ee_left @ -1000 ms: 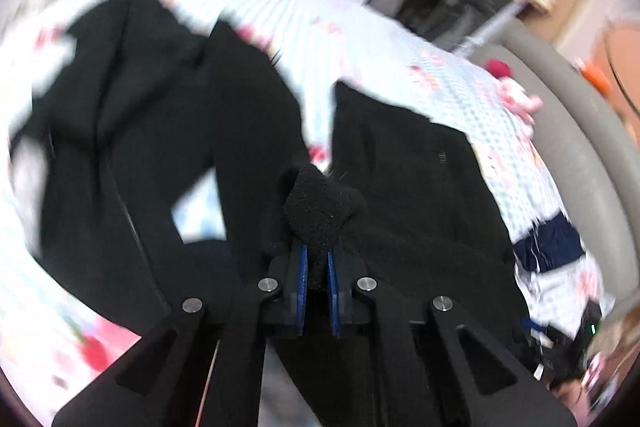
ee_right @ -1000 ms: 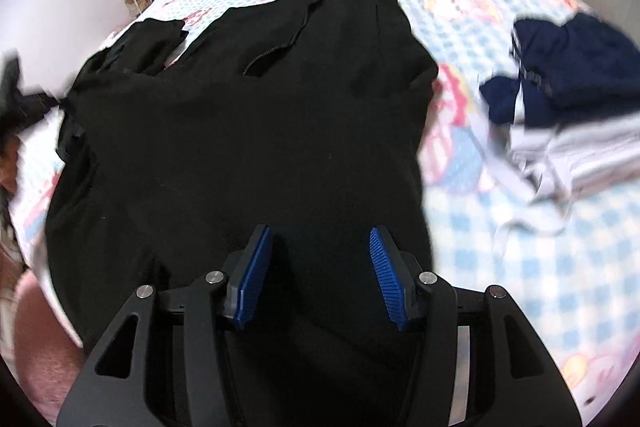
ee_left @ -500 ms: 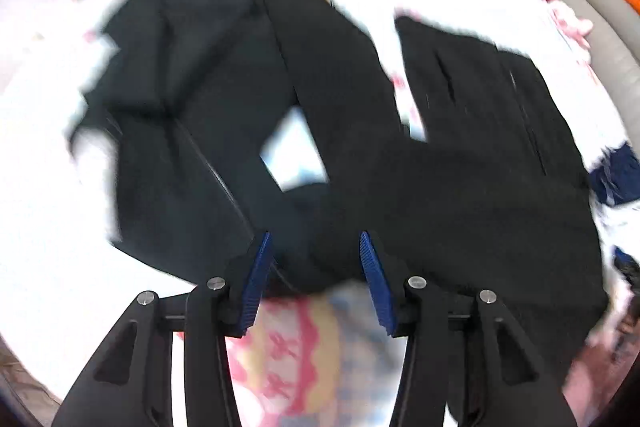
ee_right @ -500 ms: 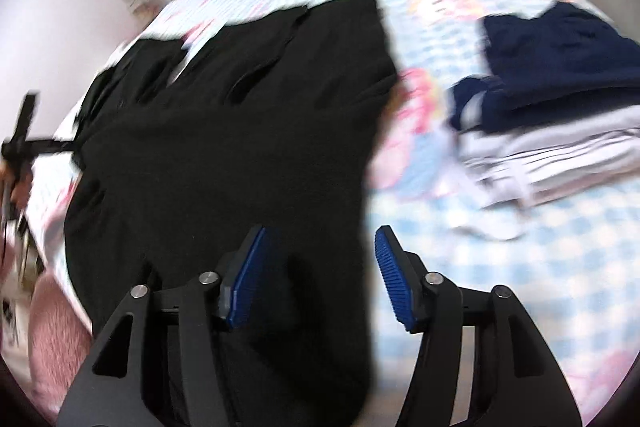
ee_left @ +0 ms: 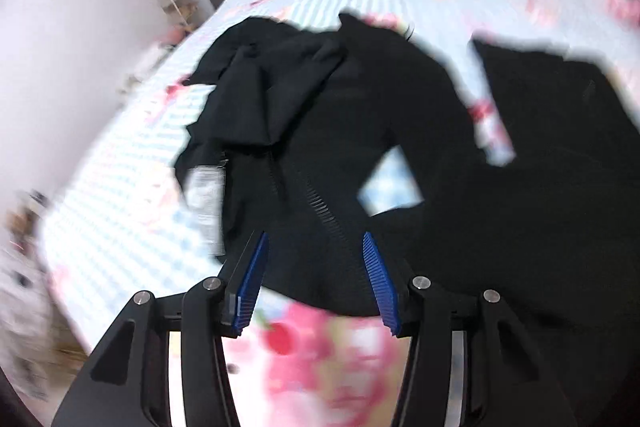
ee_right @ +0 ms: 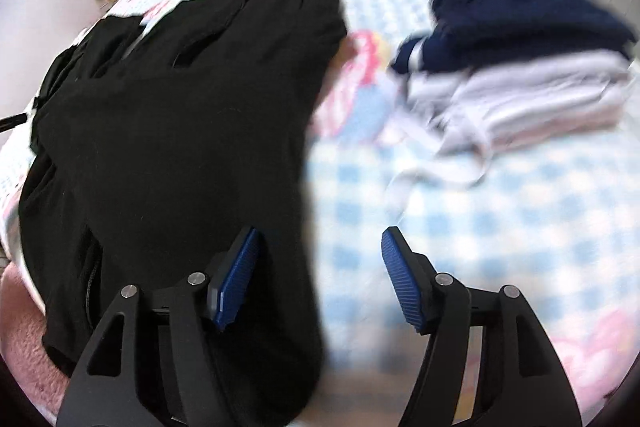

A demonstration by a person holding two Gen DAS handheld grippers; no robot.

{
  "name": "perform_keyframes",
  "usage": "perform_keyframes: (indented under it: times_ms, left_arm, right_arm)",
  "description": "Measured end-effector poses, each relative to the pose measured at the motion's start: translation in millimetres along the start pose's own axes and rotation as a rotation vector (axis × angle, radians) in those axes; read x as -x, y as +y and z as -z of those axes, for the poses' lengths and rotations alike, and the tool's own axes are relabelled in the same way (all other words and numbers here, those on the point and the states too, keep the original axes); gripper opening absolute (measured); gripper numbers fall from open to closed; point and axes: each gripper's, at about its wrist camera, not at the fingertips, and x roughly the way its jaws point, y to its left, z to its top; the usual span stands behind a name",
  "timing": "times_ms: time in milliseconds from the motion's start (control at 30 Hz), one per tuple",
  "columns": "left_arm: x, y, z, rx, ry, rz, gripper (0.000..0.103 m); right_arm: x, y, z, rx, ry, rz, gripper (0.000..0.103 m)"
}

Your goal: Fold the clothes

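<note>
The black jacket (ee_left: 320,131) lies flat on the bed (ee_right: 500,207) for folding. Both claws, left (ee_left: 316,283) and right (ee_right: 320,279), have just spread and hold nothing (the jacket is let go).

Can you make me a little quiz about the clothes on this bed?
1. True or false: the left tool is squeezing the black jacket.
2. What colour is the top garment on the folded pile?
3. Which lies under the right tool: A the jacket's edge and the checked bedsheet, B a pillow, C a shoe?

Key: 1 false, both tools are open with nothing gripped. 2 navy blue. 3 A.
</note>
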Motion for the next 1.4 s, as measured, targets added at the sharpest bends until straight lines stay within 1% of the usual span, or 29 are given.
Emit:
perform_keyframes:
  times_ms: [33, 100, 133, 200, 233, 267, 300, 333, 367, 433, 500, 567, 633, 667, 767, 833, 867, 900, 933, 967, 1000, 1067, 1100, 1133, 1167, 1233, 1267, 1333, 1400]
  left_arm:
    - [7, -4, -1, 0.01, -0.029, 0.073, 0.051]
    - [15, -36, -2, -0.064, -0.076, 0.176, 0.051]
    - [16, -53, -3, -0.101, -0.086, 0.235, 0.051]
    - [9, -83, -2, -0.122, -0.057, 0.39, 0.051]
    - [1, -96, 1, -0.112, -0.015, 0.472, 0.051]
    - [-11, -108, 6, -0.11, 0.04, 0.506, 0.051]
    - [-16, -116, 14, -0.129, 0.07, 0.479, 0.051]
    - [-23, -118, 23, -0.165, 0.093, 0.427, 0.051]
    - [-31, -120, 33, -0.2, 0.116, 0.375, 0.052]
    - [-41, -107, 50, -0.211, 0.162, 0.325, 0.052]
    - [-42, -90, 54, -0.167, 0.189, 0.315, 0.053]
    - [-29, -85, 46, -0.112, 0.163, 0.35, 0.051]
    - [-8, -96, 33, -0.11, 0.087, 0.388, 0.051]
    - [4, -107, 26, -0.128, 0.045, 0.41, 0.051]
    - [27, -140, 18, -0.171, -0.035, 0.43, 0.053]
    - [21, -163, 19, -0.171, -0.036, 0.462, 0.054]
    - [10, -175, 22, -0.175, -0.004, 0.482, 0.054]
    - [-2, -183, 31, -0.194, 0.051, 0.484, 0.054]
    - [-19, -193, 43, -0.237, 0.125, 0.44, 0.054]
    - [-30, -198, 49, -0.267, 0.145, 0.409, 0.054]
    - [-29, -198, 57, -0.283, 0.136, 0.405, 0.054]
    - [-21, -190, 63, -0.299, 0.113, 0.391, 0.056]
    - [-18, -186, 62, -0.297, 0.118, 0.371, 0.056]
    - [-13, -179, 60, -0.274, 0.124, 0.358, 0.056]
    - [-9, -173, 59, -0.251, 0.129, 0.346, 0.056]
    - [-1, -157, 56, -0.201, 0.115, 0.347, 0.054]
    - [7, -153, 54, -0.195, 0.085, 0.347, 0.054]
    - [24, -154, 51, -0.21, 0.023, 0.353, 0.054]
    - [27, -163, 47, -0.212, -0.008, 0.394, 0.055]
  right_arm:
    - [6, 3, -5, 0.007, -0.028, 0.006, 0.064]
    - [16, 14, -18, 0.022, -0.083, -0.06, 0.064]
    - [15, 23, -23, 0.035, -0.087, -0.099, 0.064]
    - [7, 39, -33, 0.061, -0.076, -0.153, 0.064]
    - [0, 46, -38, 0.074, -0.061, -0.166, 0.064]
    - [-12, 52, -40, 0.075, -0.032, -0.186, 0.064]
    - [-22, 51, -34, 0.078, 0.017, -0.18, 0.063]
    - [-33, 49, -29, 0.081, 0.066, -0.172, 0.062]
    - [-38, 49, -25, 0.101, 0.088, -0.152, 0.06]
    - [-29, 38, -11, 0.139, 0.071, -0.144, 0.06]
    - [-14, 26, -3, 0.149, 0.062, -0.129, 0.06]
    - [-3, 18, -4, 0.147, 0.059, -0.092, 0.06]
    - [11, 20, -9, 0.157, 0.017, -0.044, 0.062]
    - [18, 23, -15, 0.165, -0.017, -0.066, 0.062]
    - [8, 30, -24, 0.165, -0.025, -0.068, 0.064]
    - [1, 34, -30, 0.165, -0.029, -0.069, 0.065]
    - [-2, 36, -33, 0.165, -0.032, -0.07, 0.065]
    - [-14, 32, -26, 0.169, 0.013, -0.052, 0.063]
    - [-26, 27, -18, 0.173, 0.059, -0.033, 0.062]
    - [-23, 15, -9, 0.151, 0.038, -0.066, 0.062]
    - [-19, 4, 0, 0.128, 0.015, -0.102, 0.062]
    - [-5, -14, 5, 0.086, 0.018, -0.128, 0.062]
    - [0, -19, 6, 0.085, 0.022, -0.098, 0.063]
    - [4, -25, 7, 0.111, 0.033, 0.004, 0.066]
    - [7, -31, 8, 0.127, 0.034, 0.035, 0.067]
    - [17, -50, 10, 0.08, 0.033, -0.014, 0.067]
    - [22, -57, 9, 0.048, 0.032, -0.033, 0.067]
    - [33, -65, 3, 0.012, -0.001, -0.061, 0.067]
    - [43, -64, -14, 0.016, -0.056, -0.082, 0.067]
